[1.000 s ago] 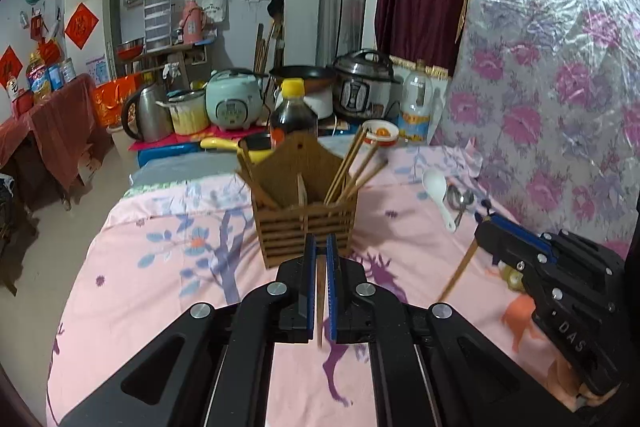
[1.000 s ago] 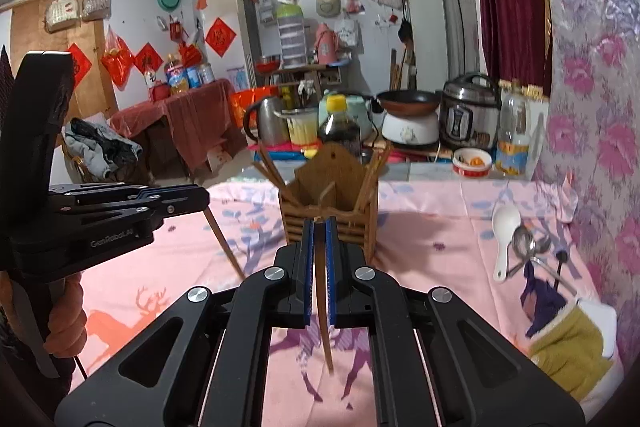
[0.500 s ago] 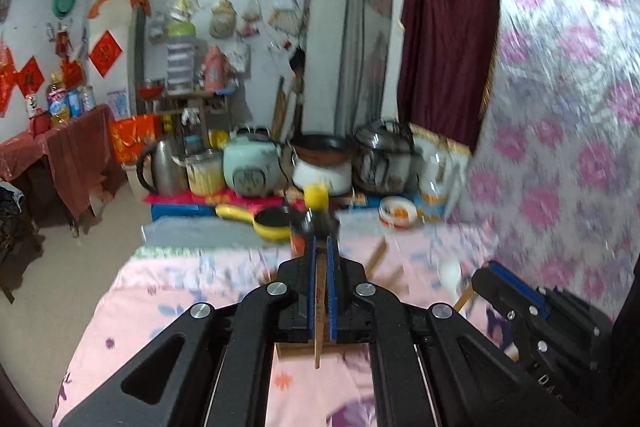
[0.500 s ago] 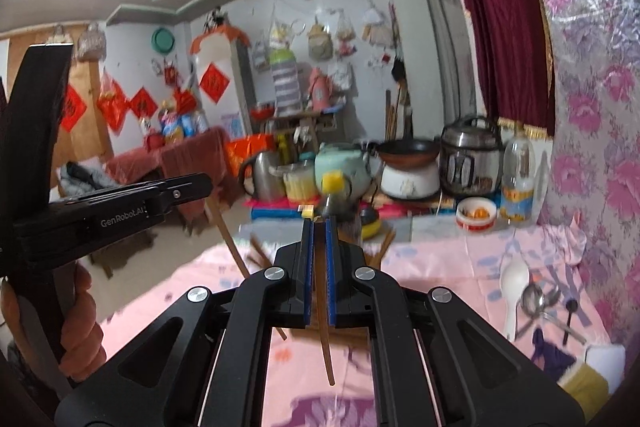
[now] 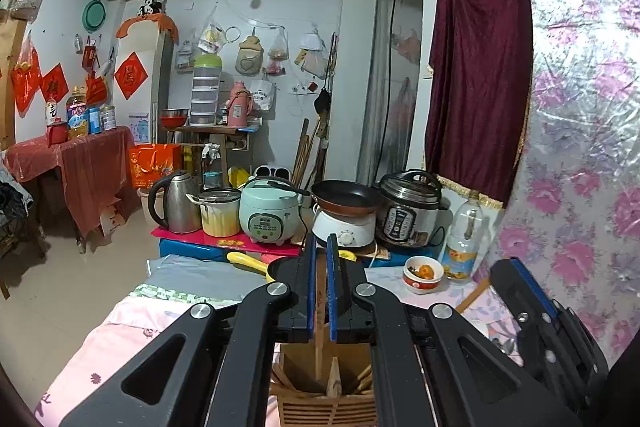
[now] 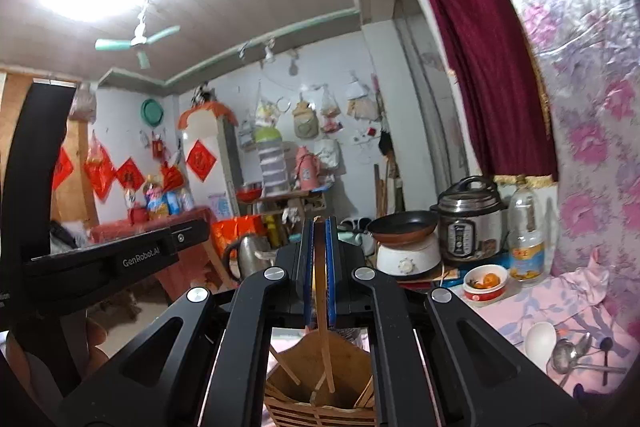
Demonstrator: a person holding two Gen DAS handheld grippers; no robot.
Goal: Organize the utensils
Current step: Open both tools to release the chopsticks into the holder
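**A:** Log the scene from the wooden caddy (image 5: 326,397) outward, biggest first

**B:** The table under the caddy carries a pink patterned cloth (image 5: 120,339). Beyond the caddy's far side stand a pressure cooker (image 5: 412,213), a frying pan (image 5: 344,195) on a white cooker base, a pale green rice cooker (image 5: 269,211) and a steel kettle (image 5: 176,203). Right of the caddy, toward the flowered wall, a clear bottle (image 6: 527,239) and a small bowl (image 6: 485,282) holding something orange

**A:** Your grippers?

**B:** Your left gripper (image 5: 320,291) sits directly above the caddy, blue pads clamped on one wooden chopstick (image 5: 319,331); the stick hangs down with its lower end inside the caddy, beside the centre divider. Your right gripper (image 6: 319,275) is also above the caddy, pads pinched on a second chopstick (image 6: 324,343) whose tip reaches down into the caddy's opening. In each wrist view the other gripper shows at the edge: right one (image 5: 548,339) to the caddy's right, left one (image 6: 100,259) to its left

**A:** Small items?

**B:** Other chopsticks (image 6: 285,366) already lean inside the caddy. To its right on the cloth lie a white spoon (image 6: 541,341) and metal spoons (image 6: 568,351), just beside each other
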